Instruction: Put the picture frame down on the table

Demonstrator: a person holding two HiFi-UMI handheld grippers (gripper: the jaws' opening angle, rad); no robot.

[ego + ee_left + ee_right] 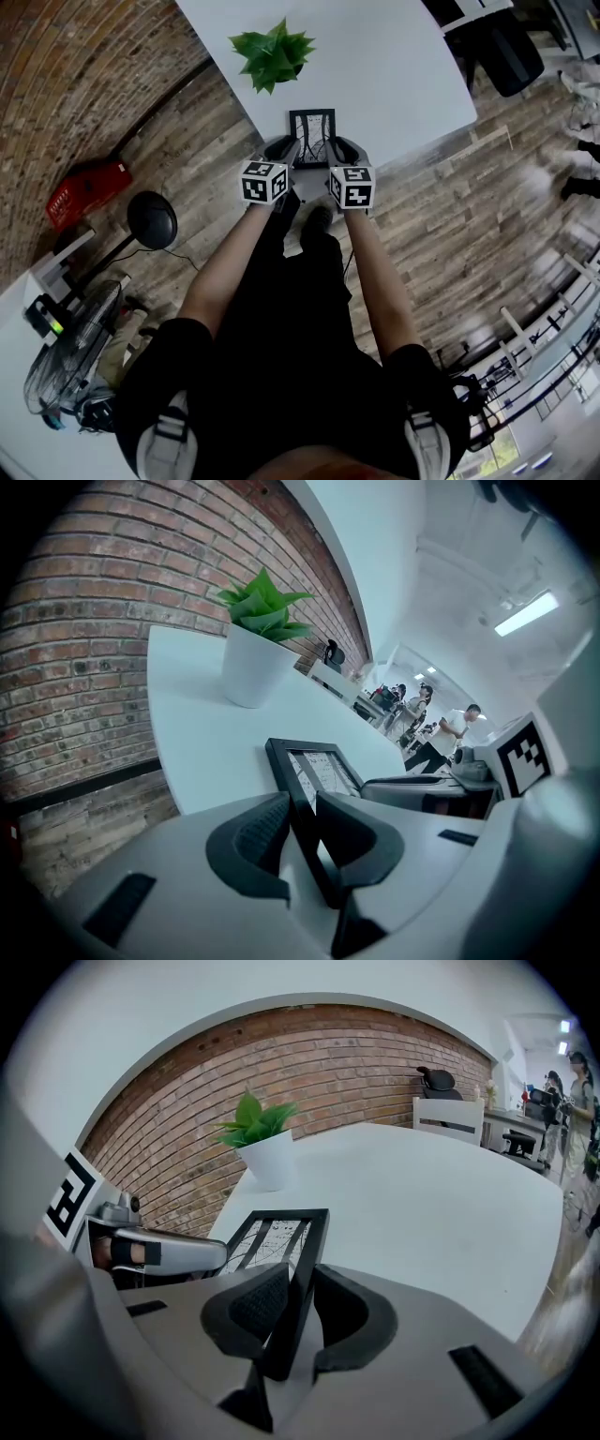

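The picture frame [312, 137] is held over the near edge of the white table [403, 66], tilted, with its far edge out above the tabletop; whether that edge already touches cannot be settled from these views. The left gripper [300, 810] is clamped on the frame's left rail. The right gripper [302, 1283] has the right rail between its jaws, though these appear to bracket it loosely rather than pinch it.

The frame is judged to be light and stiff, with thin black rails and a glazed front over a printed sheet. The rails are narrow and smooth, so slipping between the pads is to be expected if the grip is uneven. The glazing would be best kept clear of knocks, and hold is best taken on the side rails, as here.

The tabletop is flat, smooth and mostly bare. A potted plant [273, 52] stands well beyond the frame. A brick wall [309, 1063] and a wooden floor [450, 216] are seen around the table.
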